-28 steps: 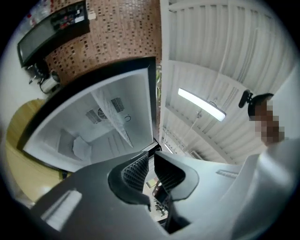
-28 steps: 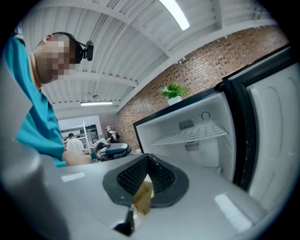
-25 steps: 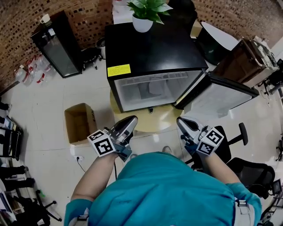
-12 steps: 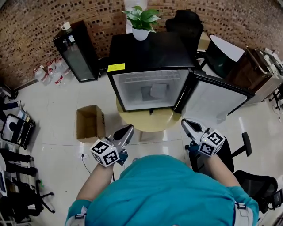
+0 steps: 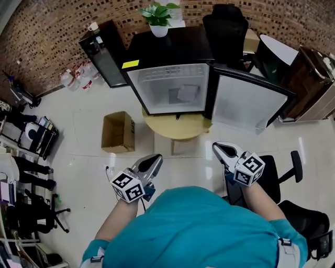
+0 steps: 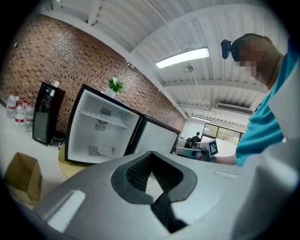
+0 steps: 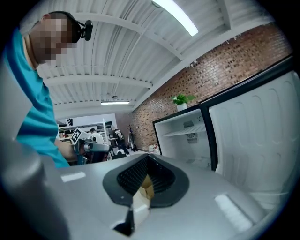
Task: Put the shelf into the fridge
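fridge (image 5: 170, 86) stands well ahead of both grippers on a low round table (image 5: 178, 126), with its door (image 5: 246, 104) swung open on the right gripper's side. a white shelf (image 6: 104, 118) runs across the upper part of the cavity. below it a pale flat item (image 5: 180, 94) lies at the back, can't tell what it is.

left gripper (image 5: 155, 157): jaws closed tip to tip, nothing between them, only floor showing through the gap behind the tips. right gripper (image 5: 216, 147): same, jaws together, nothing clamped. the tan patch in its gap looks like the cardboard box (image 5: 119, 132) on the floor beyond.

that box sits ahead and to the left of the left gripper, apart from the table. both grippers are held low in front of the person's teal shirt (image 5: 199, 230), pointing toward the fridge, well apart from each other. potted plant (image 5: 157, 13) on the fridge top. office chair (image 5: 275, 175) just right of the right gripper.
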A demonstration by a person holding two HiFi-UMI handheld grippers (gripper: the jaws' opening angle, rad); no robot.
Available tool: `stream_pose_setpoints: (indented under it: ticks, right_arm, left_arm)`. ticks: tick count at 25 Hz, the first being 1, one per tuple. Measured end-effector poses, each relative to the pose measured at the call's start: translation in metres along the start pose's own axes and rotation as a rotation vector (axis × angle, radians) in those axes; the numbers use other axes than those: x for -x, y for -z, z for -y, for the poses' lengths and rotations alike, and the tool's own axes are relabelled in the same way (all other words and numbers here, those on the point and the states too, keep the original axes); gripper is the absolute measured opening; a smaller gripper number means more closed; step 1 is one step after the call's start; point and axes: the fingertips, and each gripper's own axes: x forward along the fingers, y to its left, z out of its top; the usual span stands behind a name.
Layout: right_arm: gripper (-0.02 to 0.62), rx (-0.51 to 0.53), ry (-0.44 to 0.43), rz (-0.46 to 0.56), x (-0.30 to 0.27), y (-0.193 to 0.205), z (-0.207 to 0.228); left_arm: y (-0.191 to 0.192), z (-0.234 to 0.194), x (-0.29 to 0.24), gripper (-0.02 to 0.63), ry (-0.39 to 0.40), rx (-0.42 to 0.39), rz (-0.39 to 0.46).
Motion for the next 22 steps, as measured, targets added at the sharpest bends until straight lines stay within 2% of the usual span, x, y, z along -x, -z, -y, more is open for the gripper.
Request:
stream_pose_setpoints:
  ticks: [5, 10, 13, 16, 19, 22]
  right_arm:
    - [0.002, 0.003, -0.048, 0.009, 0.013, -0.004, -0.04]
    - [0.002, 0.039, -0.047, 0.01, 0.013, 0.003, -0.104]
    - [0.002, 0.042, -0.021, 0.001, 0.002, 0.025, -0.144]
    - [0.002, -0.053, 0.018, 0.023, -0.019, 0.057, -0.195]
    - [0.002, -0.076, 0.055, 0.012, -0.043, 0.064, -0.255]
    - [0.002, -0.063, 0.063, -0.009, -0.043, 0.068, -0.3]
  left_arm:
    - [-0.001, 0.025, 0.041, 0.002, -0.037, -0.021, 0.027]
    - [0.008, 0.044, 0.116, 0.0, -0.043, -0.04, 0.065]
    - [0.023, 0.038, 0.17, 0.001, -0.035, -0.042, 0.086]
    - [0.038, 0.023, 0.24, 0.0, -0.008, -0.04, 0.099]
    - [0.029, 0.012, 0.308, 0.0, 0.013, -0.021, 0.121]
    - [0.024, 0.019, 0.346, 0.0, 0.008, -0.002, 0.139]
